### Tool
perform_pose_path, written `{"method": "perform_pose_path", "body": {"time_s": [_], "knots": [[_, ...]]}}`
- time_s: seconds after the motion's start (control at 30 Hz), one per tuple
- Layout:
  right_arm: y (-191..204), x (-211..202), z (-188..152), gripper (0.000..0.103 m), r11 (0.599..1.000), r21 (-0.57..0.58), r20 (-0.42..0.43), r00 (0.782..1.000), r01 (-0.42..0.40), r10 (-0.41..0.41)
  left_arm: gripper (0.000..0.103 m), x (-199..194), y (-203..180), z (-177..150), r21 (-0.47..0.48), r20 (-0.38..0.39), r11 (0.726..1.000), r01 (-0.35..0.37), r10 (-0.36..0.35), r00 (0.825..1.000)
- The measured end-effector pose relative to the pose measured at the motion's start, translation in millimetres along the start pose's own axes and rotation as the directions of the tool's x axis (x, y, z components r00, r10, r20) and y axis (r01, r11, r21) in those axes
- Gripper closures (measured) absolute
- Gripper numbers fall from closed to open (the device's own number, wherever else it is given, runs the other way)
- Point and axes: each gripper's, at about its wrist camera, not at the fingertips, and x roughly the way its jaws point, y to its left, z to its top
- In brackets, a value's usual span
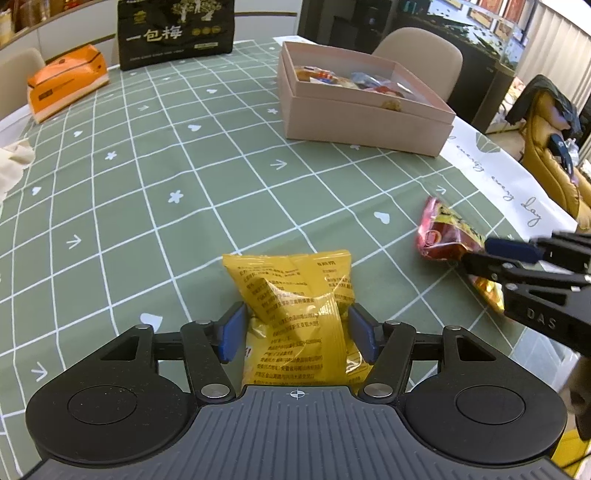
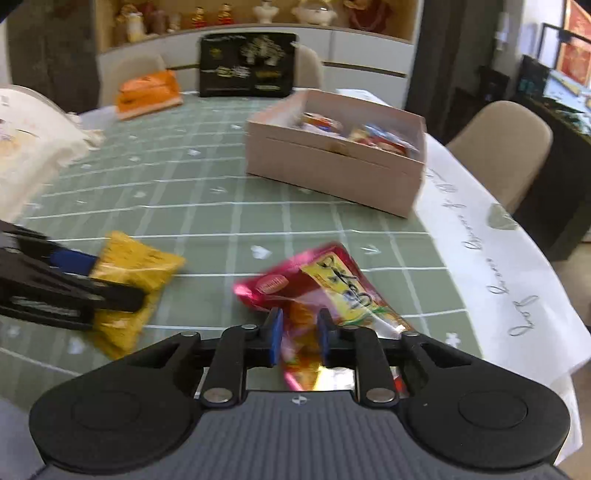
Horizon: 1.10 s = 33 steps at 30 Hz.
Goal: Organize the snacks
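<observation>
Left claw [image 1: 297, 332] grips a yellow packet [image 1: 295, 295]; right claw [image 2: 298, 338] pinches a red packet [image 2: 321, 284] on the green checked worktop [image 1: 147, 184]; only the right view shows figurines [image 2: 207, 14] shelved beyond.

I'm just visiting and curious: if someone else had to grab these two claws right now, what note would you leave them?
Left claw: closed on the yellow snack packet, near the table's front edge.
Right claw: closed on the red snack packet, to the right of the yellow one.
Pink box: open, farther back on the right of the green checked tablecloth, already holding several snacks.
Done: some snacks boxed, both packets gripped.
Left: probably carry both packets to the box and drop them in. The right view is blurred, so check that grip.
</observation>
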Motion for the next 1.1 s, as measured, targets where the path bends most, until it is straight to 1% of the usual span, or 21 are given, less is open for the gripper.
{"method": "perform_pose_path", "body": {"time_s": [0.03, 0.07, 0.1, 0.13, 0.17, 0.2, 0.23, 0.27, 0.3, 0.4, 0.53, 0.57, 0.63, 0.67, 0.77, 0.8, 0.87, 0.93, 1.03, 1.07, 1.1], "knots": [[-2, 2, 1, 0.063, 1.0, -0.009, 0.004, 1.0, 0.011, -0.011, 0.035, 1, -2, 0, 0.007, -0.001, 1.0, -0.004, 0.004, 1.0], [-2, 3, 2, 0.057, 0.999, -0.027, 0.01, 1.0, 0.022, -0.022, 0.033, 1, -4, 0, 0.016, -0.002, 1.0, -0.009, 0.009, 1.0], [-2, 0, 3, 0.045, 0.998, -0.054, 0.029, 0.999, 0.036, -0.035, 0.032, 2, -5, 0, 0.022, -0.003, 1.0, -0.01, 0.011, 1.0], [-2, -3, 4, 0.039, 0.995, -0.085, 0.052, 0.998, 0.044, -0.04, 0.032, 3, -6, 1, 0.026, -0.004, 1.0, -0.011, 0.011, 1.0], [-2, -8, 5, 0.031, 0.991, -0.13, 0.078, 0.997, 0.034, -0.024, 0.032, 3, -6, 1, 0.028, -0.004, 1.0, -0.01, 0.011, 1.0], [-6, -10, 6, 0.027, 0.985, -0.172, 0.087, 0.996, -0.003, 0.018, 0.032, 3, -5, 1, 0.027, -0.004, 1.0, -0.008, 0.008, 1.0], [-12, -8, 10, 0.025, 0.981, -0.19, 0.076, 0.996, -0.038, 0.054, 0.032, 3, -4, 0, 0.025, -0.003, 1.0, -0.005, 0.005, 1.0], [-21, -3, 11, 0.025, 0.976, -0.193, 0.038, 0.993, -0.1, 0.109, 0.032, 3, -4, 0, 0.025, -0.002, 1.0, -0.003, 0.003, 1.0], [-30, 5, 12, 0.025, 0.976, -0.175, 0.003, 0.991, -0.134, 0.136, 0.032, 3, -4, 0, 0.027, 0.0, 1.0, -0.002, 0.002, 1.0], [-49, 21, 13, 0.021, 0.979, -0.096, -0.029, 0.984, -0.18, 0.178, 0.032, 2, -4, -2, 0.03, 0.007, 1.0, 0.0, -0.001, 1.0], [-55, 37, 15, 0.016, 0.975, -0.015, -0.069, 0.973, -0.22, 0.218, 0.032, 2, -3, -3, 0.027, 0.013, 1.0, 0.005, -0.006, 1.0], [-53, 41, 13, 0.009, 0.98, -0.016, -0.079, 0.977, -0.201, 0.199, 0.032, 2, -3, -3, 0.027, 0.013, 1.0, 0.005, -0.006, 1.0], [-43, 47, 9, 0.006, 0.985, -0.051, -0.071, 0.985, -0.163, 0.159, 0.032, 2, -3, -3, 0.027, 0.013, 1.0, 0.005, -0.006, 1.0], [-42, 47, 7, 0.005, 0.988, -0.042, -0.061, 0.987, -0.149, 0.146, 0.032, 2, -3, -3, 0.027, 0.012, 1.0, 0.004, -0.004, 1.0], [-41, 44, 2, 0.006, 0.994, 0.003, -0.047, 0.992, -0.113, 0.113, 0.031, 2, -5, -3, 0.029, 0.009, 1.0, -0.006, 0.006, 1.0], [-40, 43, 2, 0.021, 0.995, 0.02, -0.047, 0.994, -0.099, 0.1, 0.031, 2, -6, -3, 0.032, 0.007, 0.999, -0.01, 0.01, 1.0], [-38, 33, 6, 0.042, 0.998, 0.039, -0.045, 0.997, -0.059, 0.061, 0.031, 3, -8, -1, 0.036, 0.003, 0.999, -0.019, 0.018, 1.0], [-40, 24, 11, 0.045, 0.997, 0.054, -0.054, 0.997, -0.057, 0.06, 0.03, 5, -10, 1, 0.041, 0.0, 0.999, -0.031, 0.031, 1.0], [-46, 0, 13, 0.046, 0.997, 0.06, -0.013, 0.999, -0.043, 0.044, 0.03, 8, -15, 5, 0.042, -0.018, 0.998, -0.048, 0.049, 0.999], [-48, -10, 13, 0.046, 0.997, 0.061, 0.006, 0.999, -0.044, 0.043, 0.033, 8, -15, 7, 0.035, -0.025, 0.999, -0.038, 0.039, 0.999], [-52, -20, 14, 0.046, 0.997, 0.068, 0.025, 0.999, -0.048, 0.047, 0.046, 7, -15, 9, 0.028, -0.023, 0.999, -0.022, 0.023, 0.999]]}}
